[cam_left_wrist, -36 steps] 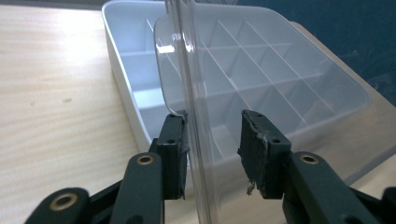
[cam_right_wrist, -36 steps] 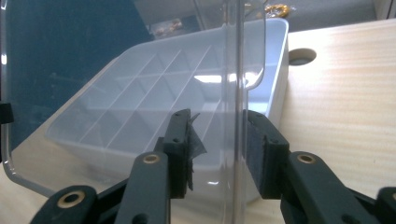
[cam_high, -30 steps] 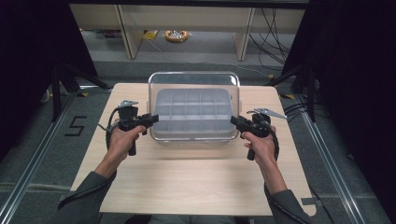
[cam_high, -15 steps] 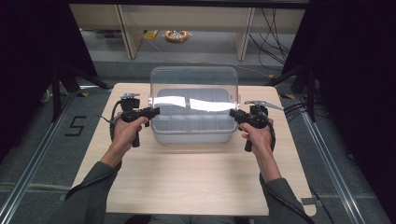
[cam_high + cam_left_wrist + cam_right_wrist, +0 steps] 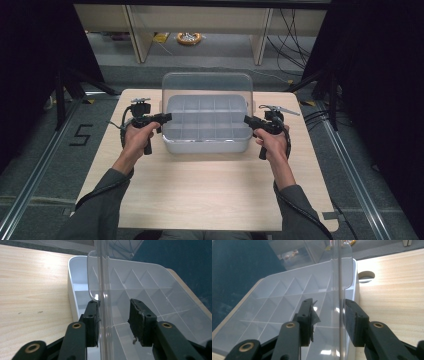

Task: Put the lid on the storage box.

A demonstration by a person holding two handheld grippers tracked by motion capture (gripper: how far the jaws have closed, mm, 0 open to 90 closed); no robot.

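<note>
- The clear lid (image 5: 207, 87) stood upright over the white divider box (image 5: 206, 131), mid-table.
- Left gripper (image 5: 113, 317) had its jaws apart with the lid's edge between, touching one pad.
- Right gripper (image 5: 328, 320) matched that, jaws parted around the lid edge.
- Box sat on a light wooden table (image 5: 200, 190), grey floor (image 5: 45, 150) around it.

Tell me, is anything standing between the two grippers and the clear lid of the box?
Nothing visible does. The clear lid stands raised, and its side edges already pass between the open jaws of the left gripper and the right gripper. The compartments of the box look empty.
</note>
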